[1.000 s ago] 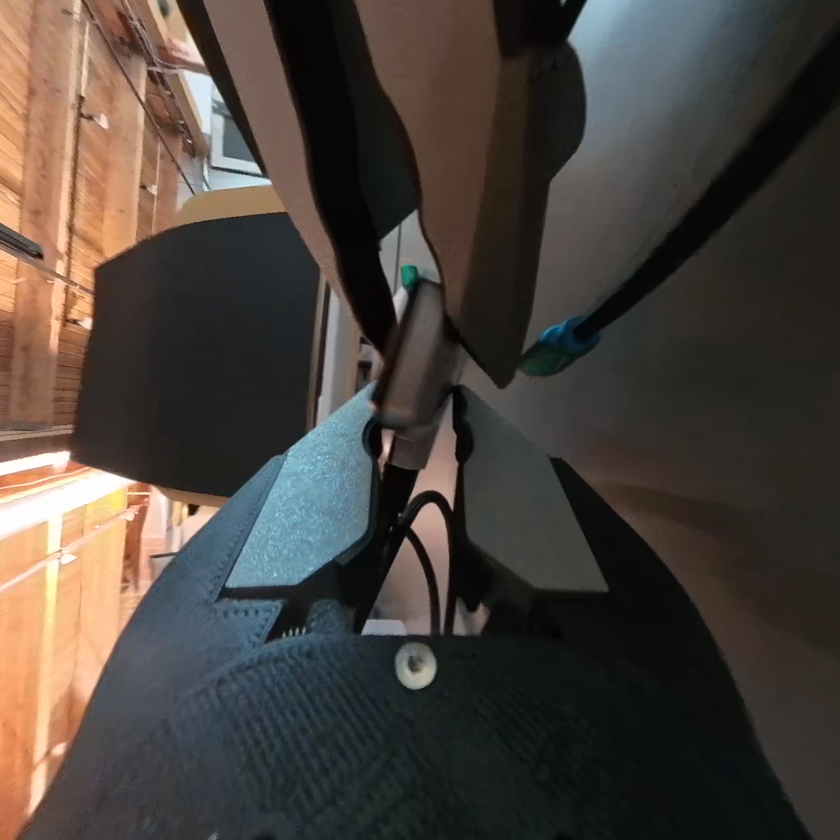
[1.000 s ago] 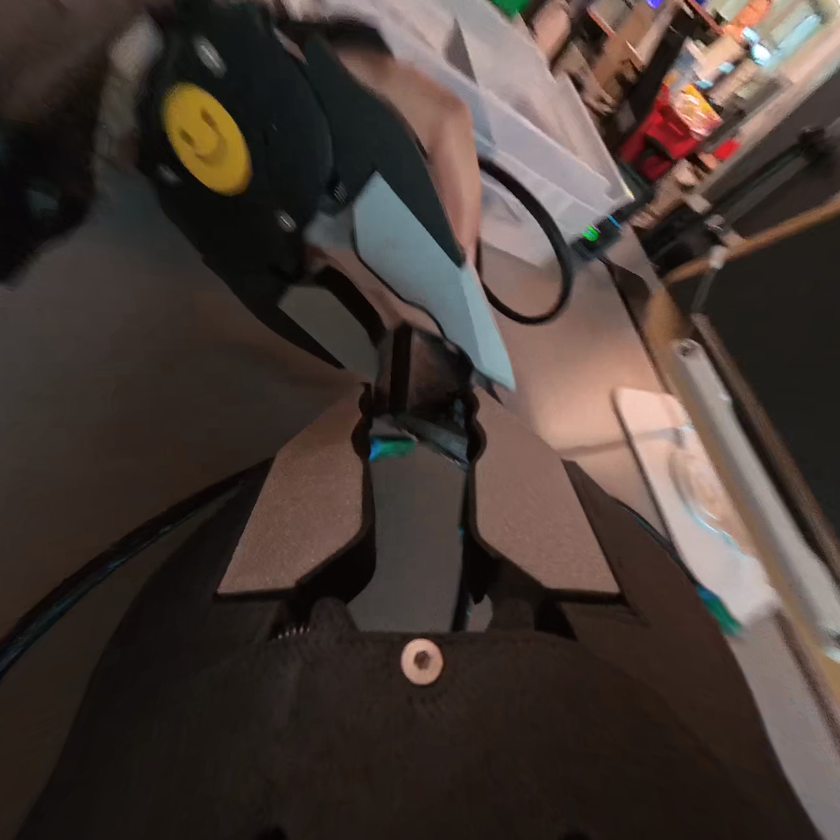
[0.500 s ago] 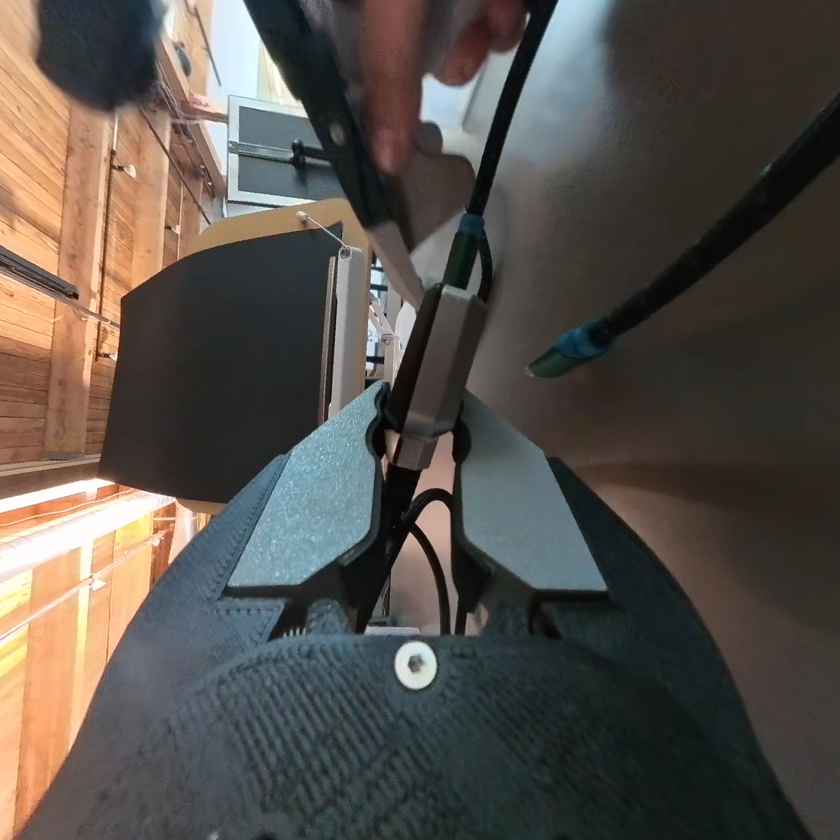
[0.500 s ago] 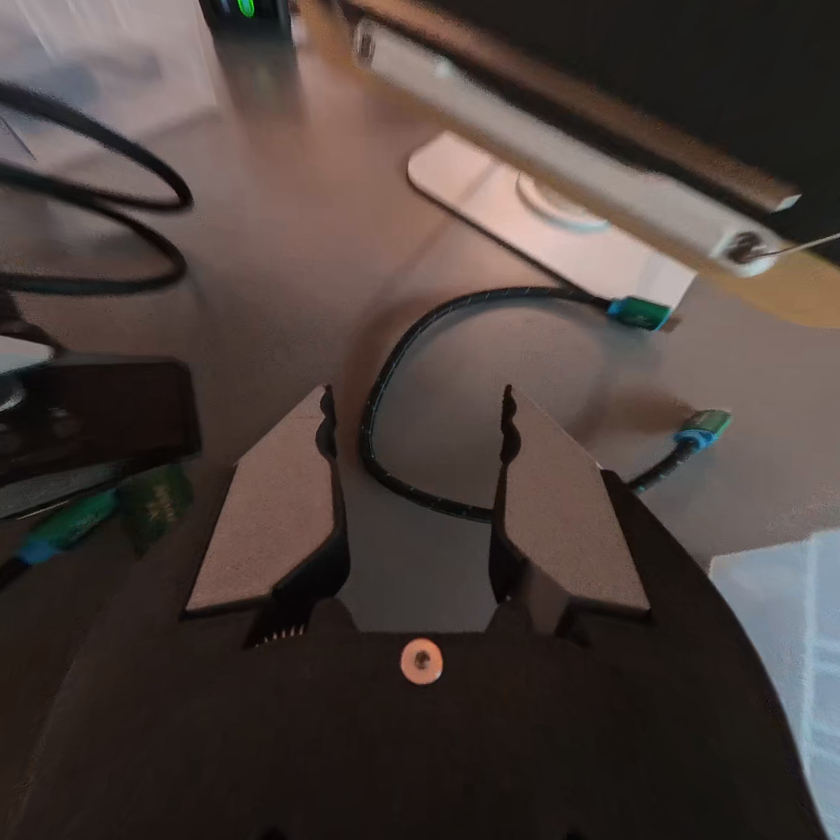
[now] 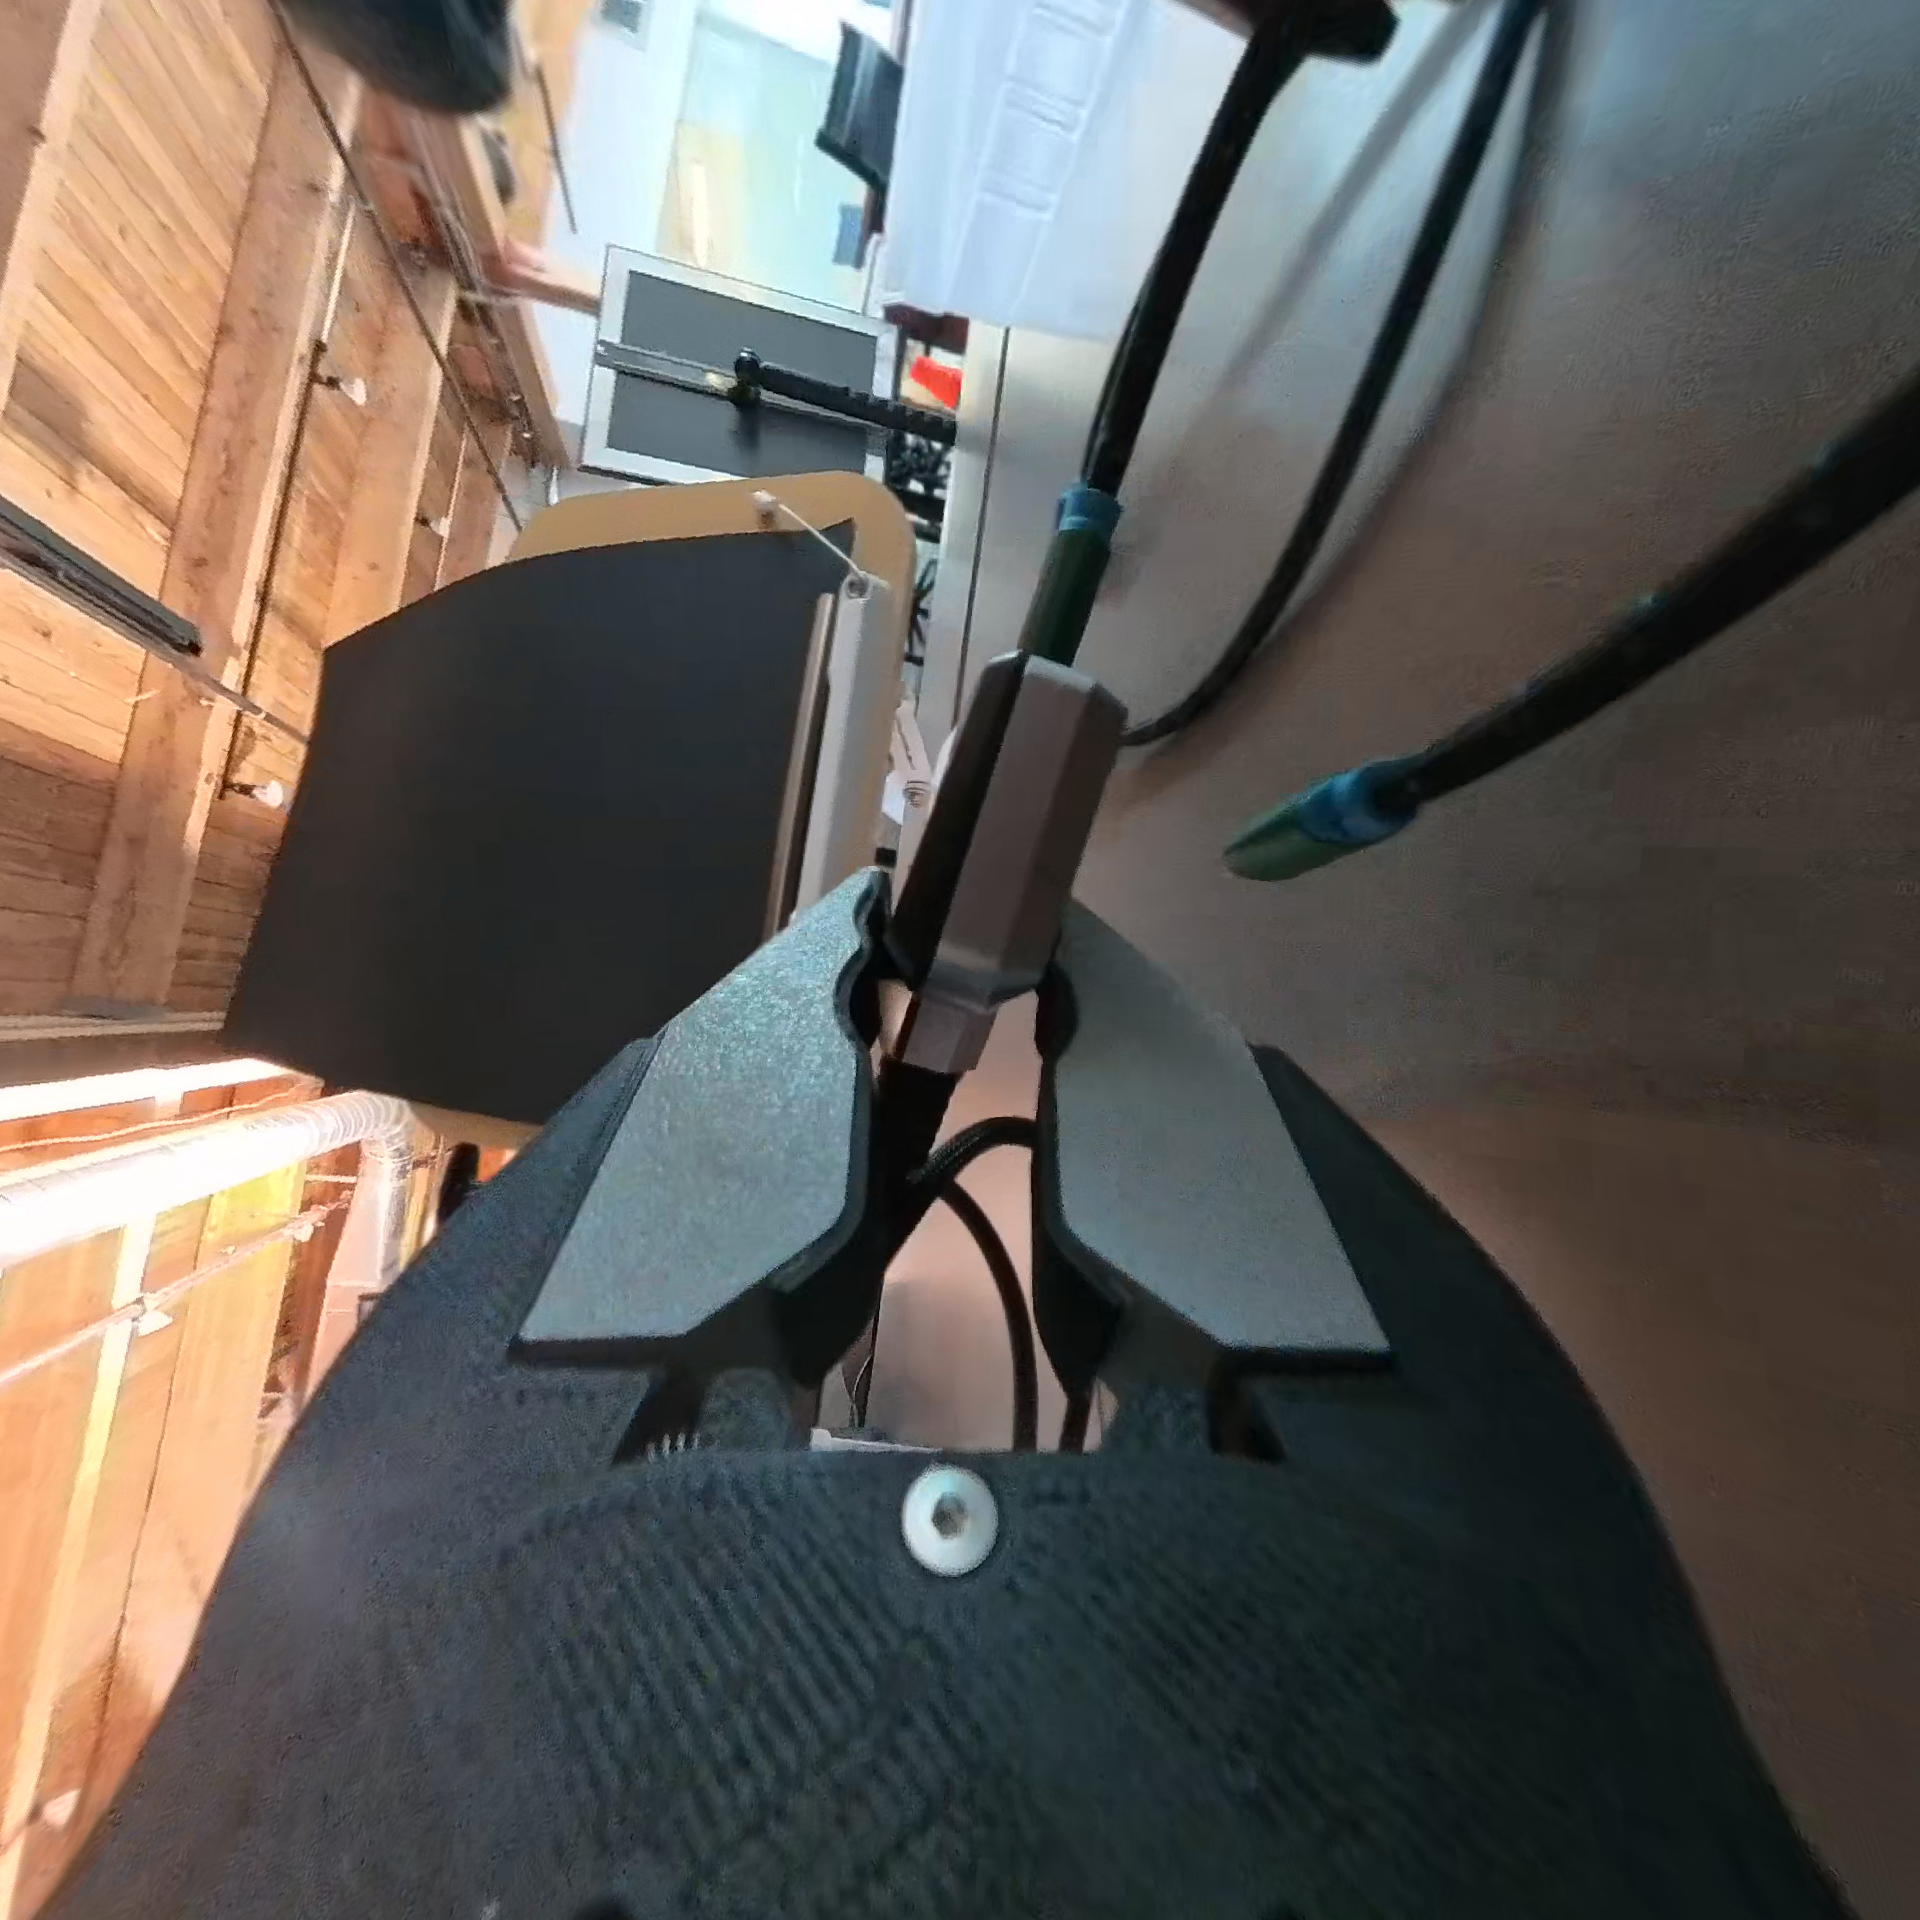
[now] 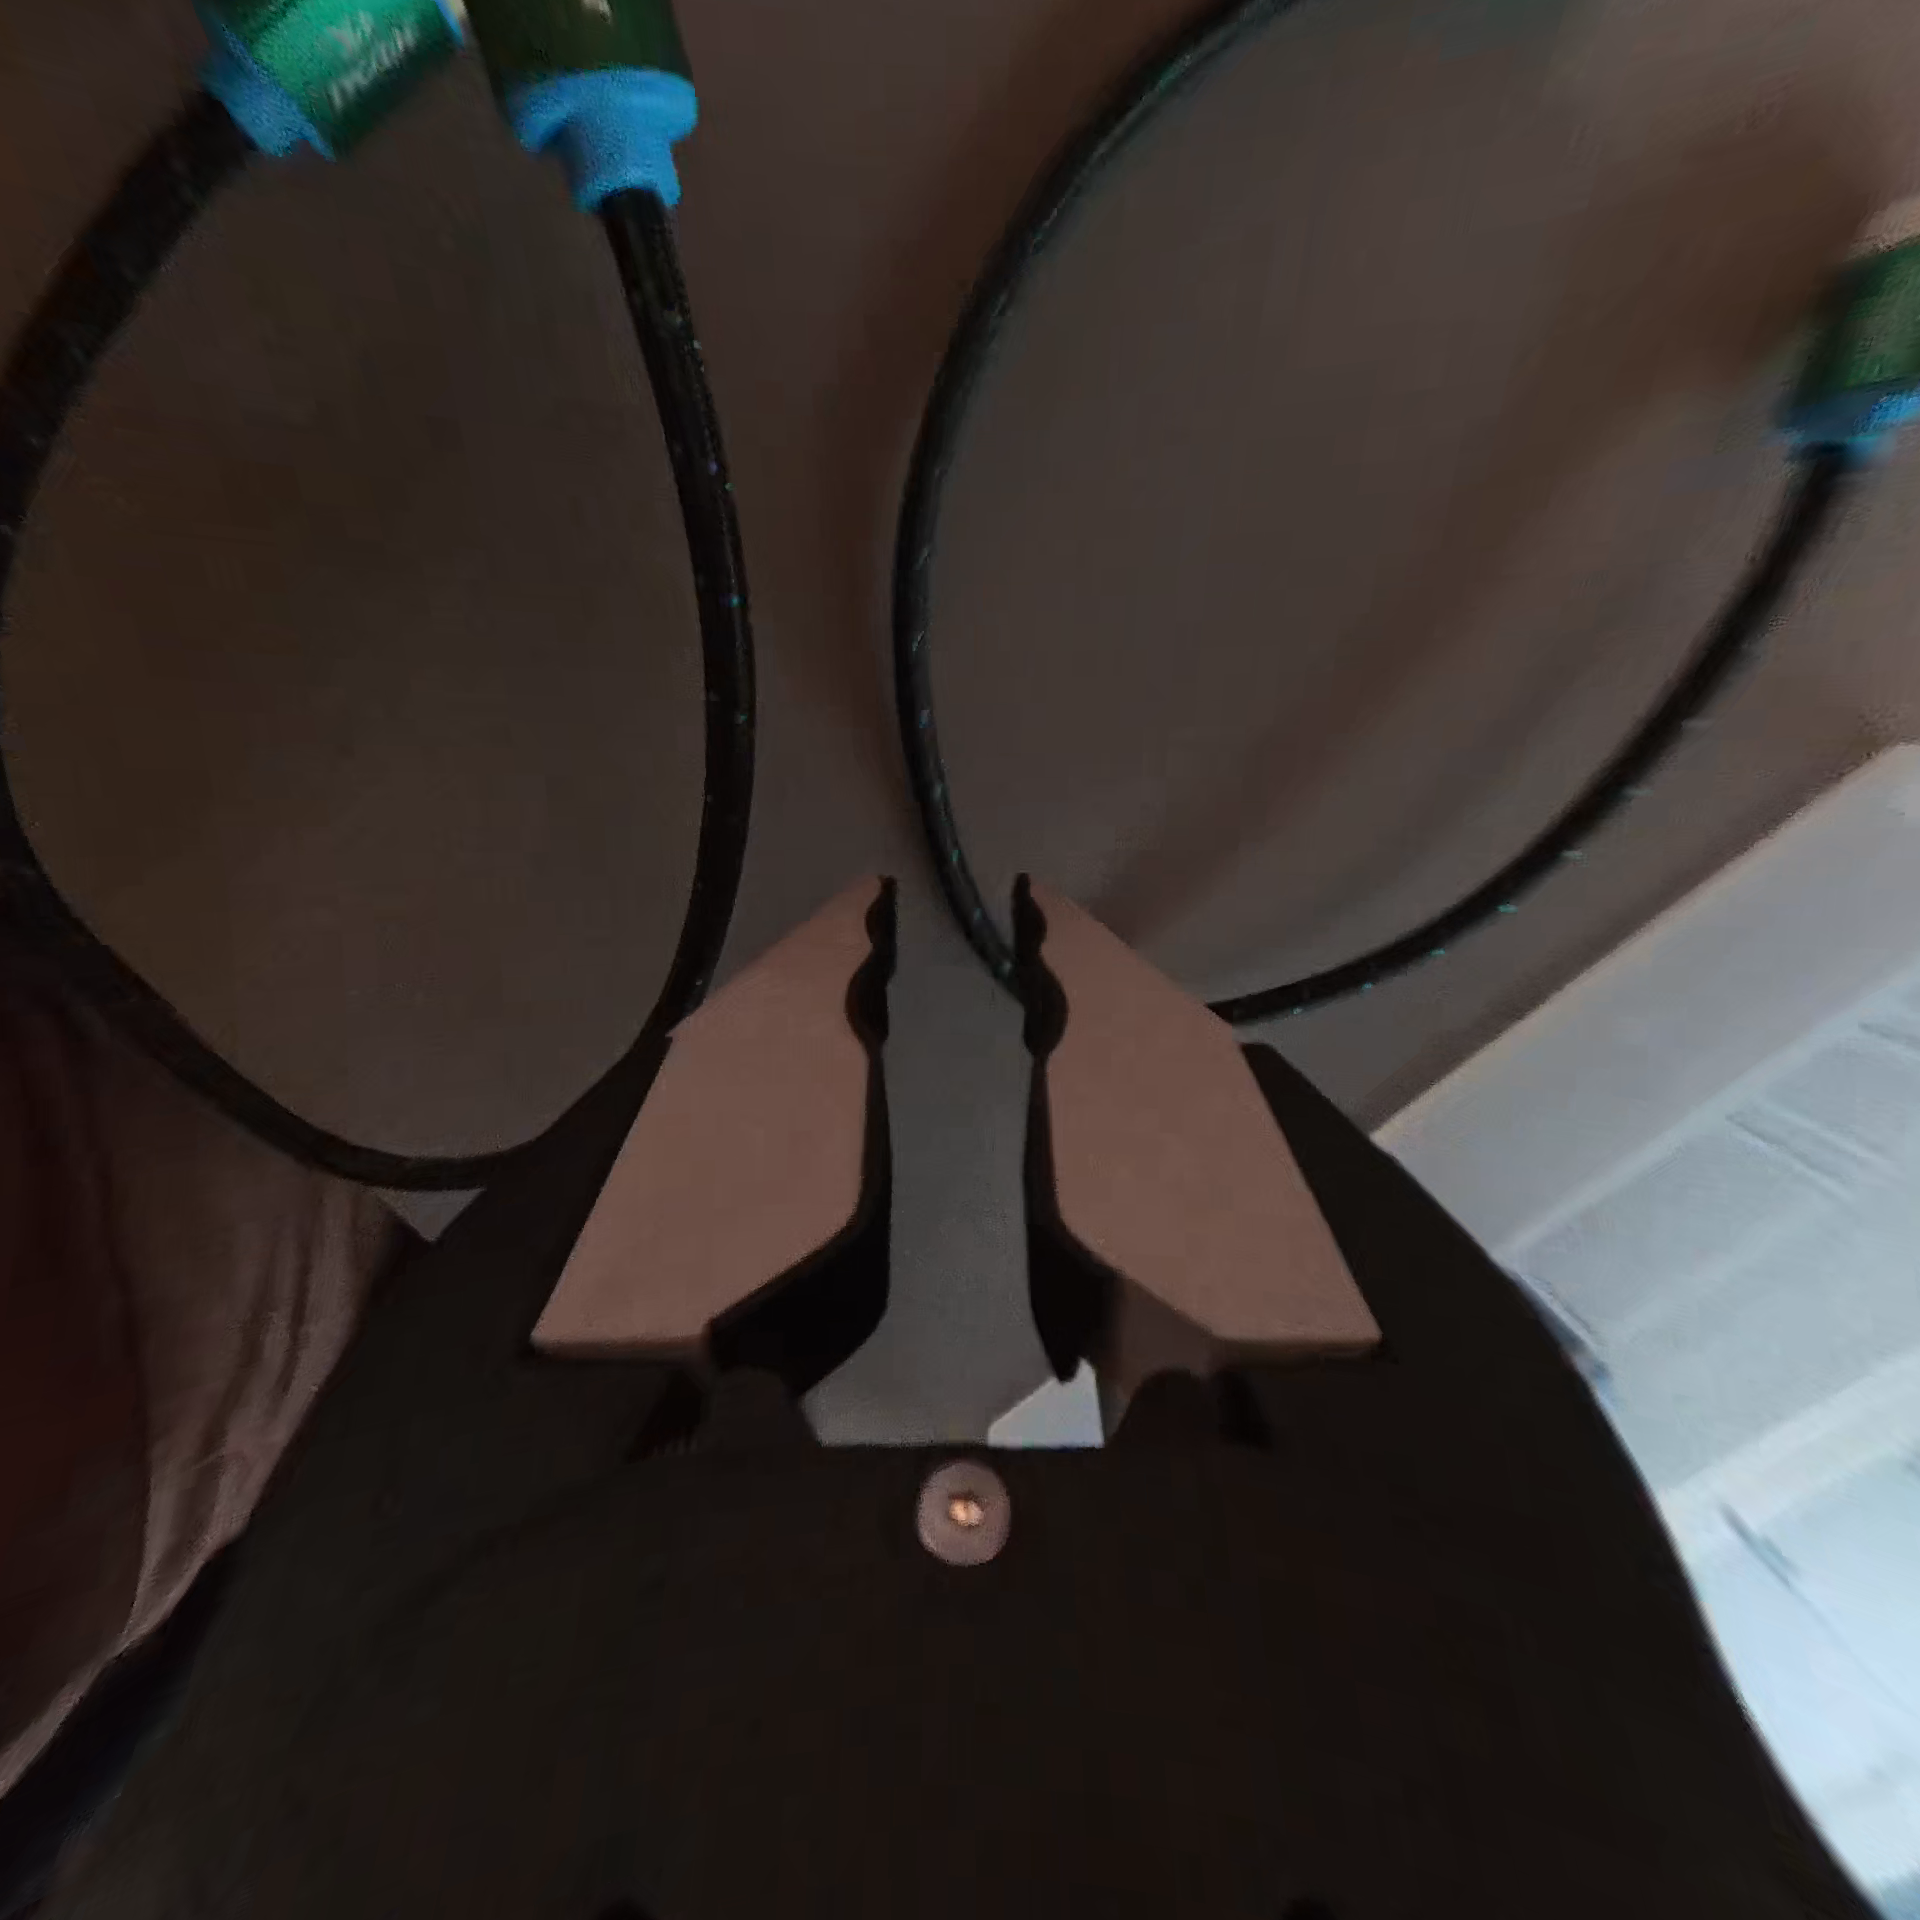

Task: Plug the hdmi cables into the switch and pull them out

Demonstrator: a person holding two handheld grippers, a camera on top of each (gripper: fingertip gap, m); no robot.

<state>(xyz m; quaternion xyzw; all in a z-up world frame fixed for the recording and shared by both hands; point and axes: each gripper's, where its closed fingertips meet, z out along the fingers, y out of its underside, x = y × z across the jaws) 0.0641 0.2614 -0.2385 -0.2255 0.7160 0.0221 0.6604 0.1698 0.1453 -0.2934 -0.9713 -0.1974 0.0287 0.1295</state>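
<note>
Right gripper [image 6: 951, 914] has swung away from the switch to hover over loose cables, jaws narrowly apart and bare
Left gripper [image 5: 961, 945] clamps the grey switch [image 5: 1023, 821], one green plug [image 5: 1070, 582] seated in its far end

The switch [image 5: 1023, 831] looks like brushed grey metal with a dull sheen. The cables [image 6: 717, 582] wear black braided sleeving flecked with teal, and their plugs [image 6: 592, 62] look like glossy green plastic with blue collars. The tabletop [image 5: 1558, 1039] is smooth and matt. The left gripper [image 5: 961, 956] has grainy matt pads on ribbed black plastic. Rough bare wood planks [image 5: 156, 416] line the wall.
</note>
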